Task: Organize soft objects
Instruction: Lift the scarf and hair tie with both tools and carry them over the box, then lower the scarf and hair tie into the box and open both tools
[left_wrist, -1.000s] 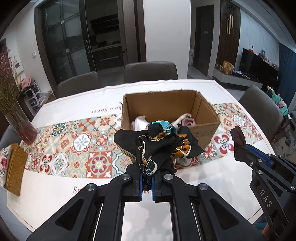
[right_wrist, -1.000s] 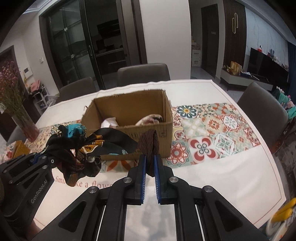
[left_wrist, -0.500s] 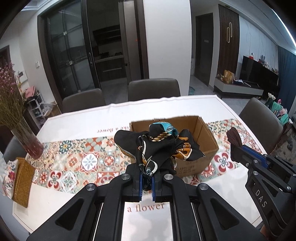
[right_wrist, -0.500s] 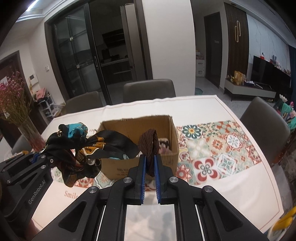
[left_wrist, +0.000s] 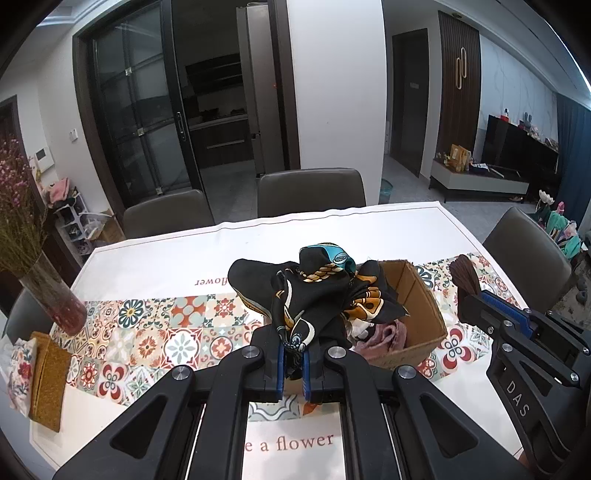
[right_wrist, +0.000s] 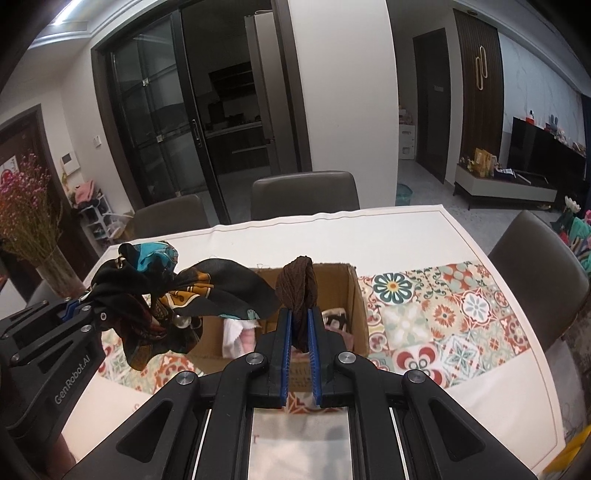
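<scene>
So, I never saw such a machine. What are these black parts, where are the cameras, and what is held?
There is no robot here: a person holds one clamp tool in each hand, and each carries a camera looking along its two fingers. The left tool is shut on a black patterned scarf. The right tool is shut on a brown knitted piece. Each picture also shows the other tool at its edge. Below, a cardboard box with more soft things inside stands on a tablecloth with a tile pattern.

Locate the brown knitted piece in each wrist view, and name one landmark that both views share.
Left wrist view: brown knitted piece at right, clamped in the right gripper.
Right wrist view: brown knitted piece at centre, between the blue pads.
Shared landmark: cardboard box.
</scene>
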